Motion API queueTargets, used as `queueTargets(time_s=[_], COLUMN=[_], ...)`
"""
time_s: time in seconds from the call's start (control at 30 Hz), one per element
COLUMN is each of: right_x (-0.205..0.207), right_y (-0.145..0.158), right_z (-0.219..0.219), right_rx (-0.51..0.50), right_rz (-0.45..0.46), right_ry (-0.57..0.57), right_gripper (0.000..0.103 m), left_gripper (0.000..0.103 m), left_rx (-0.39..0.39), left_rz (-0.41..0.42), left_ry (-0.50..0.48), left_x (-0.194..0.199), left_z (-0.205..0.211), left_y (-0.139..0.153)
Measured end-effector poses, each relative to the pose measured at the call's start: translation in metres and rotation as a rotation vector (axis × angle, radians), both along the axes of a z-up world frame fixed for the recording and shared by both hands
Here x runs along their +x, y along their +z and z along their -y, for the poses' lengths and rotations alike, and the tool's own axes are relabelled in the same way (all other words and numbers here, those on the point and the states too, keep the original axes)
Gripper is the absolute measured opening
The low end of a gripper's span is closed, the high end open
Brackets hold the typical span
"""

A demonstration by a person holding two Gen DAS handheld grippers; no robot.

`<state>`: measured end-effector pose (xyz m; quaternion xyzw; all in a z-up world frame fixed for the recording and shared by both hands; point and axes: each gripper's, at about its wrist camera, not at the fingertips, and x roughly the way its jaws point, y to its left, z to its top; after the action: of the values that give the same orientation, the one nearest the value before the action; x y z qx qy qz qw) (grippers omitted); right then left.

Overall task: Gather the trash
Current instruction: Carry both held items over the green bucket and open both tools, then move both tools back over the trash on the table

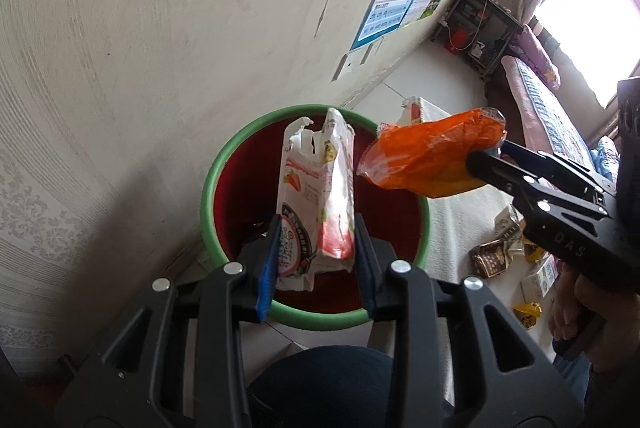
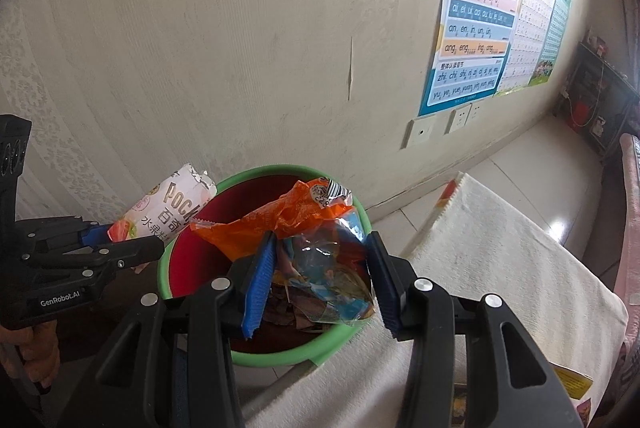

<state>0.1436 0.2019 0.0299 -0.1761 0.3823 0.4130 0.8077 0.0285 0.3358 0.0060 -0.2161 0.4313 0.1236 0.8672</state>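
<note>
The left gripper (image 1: 316, 252), jaws clenched on a torn Pocky box (image 1: 316, 196), and the right gripper (image 2: 320, 276), clenched on an orange wrapper (image 2: 288, 220), hover over the bin (image 1: 212, 188), where a careless release risks the wrapper snagging its rim.

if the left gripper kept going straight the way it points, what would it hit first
Most likely the inside of the red bin. The left gripper, shut on the white strawberry snack box, points down into its green-rimmed mouth. The box would arrive first; depth is hard to judge.
</note>
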Motion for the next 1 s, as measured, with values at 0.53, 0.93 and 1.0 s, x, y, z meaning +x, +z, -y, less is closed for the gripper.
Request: queueTargets(time_s=[0.53,0.93,1.0], right_x=[-0.003,-0.003,-0.004], right_y=[-0.016,-0.010,-0.006], right_z=[-0.018,-0.002,0.003], right_rx=[-0.069,-0.055,-0.043], right_rz=[0.005,0.009,0.008], right_ry=[0.038,-0.009,-0.017], right_gripper=[0.080,0.095,0.095], left_gripper=[0.080,0.098,0.098], left_rx=[-0.012,0.025,0.026], left_rz=[0.007,0.000,0.000], left_ry=[0.055,0.078,0.075], left_x=[-0.010,-0.022,-0.022], left_z=[-0.014,-0.007,-0.003], left_y=[-0.011,-0.009,-0.007])
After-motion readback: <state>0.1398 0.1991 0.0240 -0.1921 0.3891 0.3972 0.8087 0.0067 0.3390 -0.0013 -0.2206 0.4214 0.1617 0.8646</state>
